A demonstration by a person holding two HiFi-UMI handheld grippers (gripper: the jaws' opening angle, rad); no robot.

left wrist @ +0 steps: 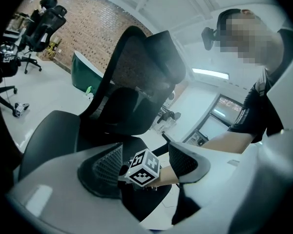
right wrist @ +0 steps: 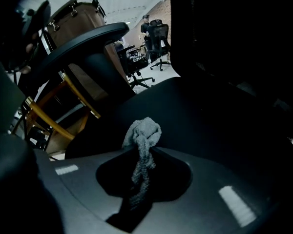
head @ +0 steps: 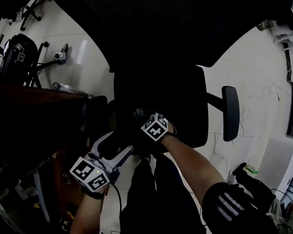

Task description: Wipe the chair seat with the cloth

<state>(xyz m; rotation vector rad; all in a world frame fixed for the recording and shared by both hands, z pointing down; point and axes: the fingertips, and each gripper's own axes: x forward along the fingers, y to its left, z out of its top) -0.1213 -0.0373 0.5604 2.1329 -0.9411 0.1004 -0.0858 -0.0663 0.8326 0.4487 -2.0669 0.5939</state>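
Left gripper [head: 119,143]: jaws wide apart, nothing between them, hanging just off the near edge of the seat.
Right gripper [right wrist: 142,152]: jaws drawn narrow and clamped on the cloth [right wrist: 144,133], a grey bunch poking out past the tips.
Cloth's place: low over the near part of the chair seat [head: 180,106]; touching or not, cannot tell.
Step in hand: probably the start of a wiping stroke, judging by the cloth poised near the front edge.
Next move: calls for pressing the bunch down on the seat and sweeping toward the backrest [head: 176,18], with a firm grip.
Containers: none to be made out in any view.
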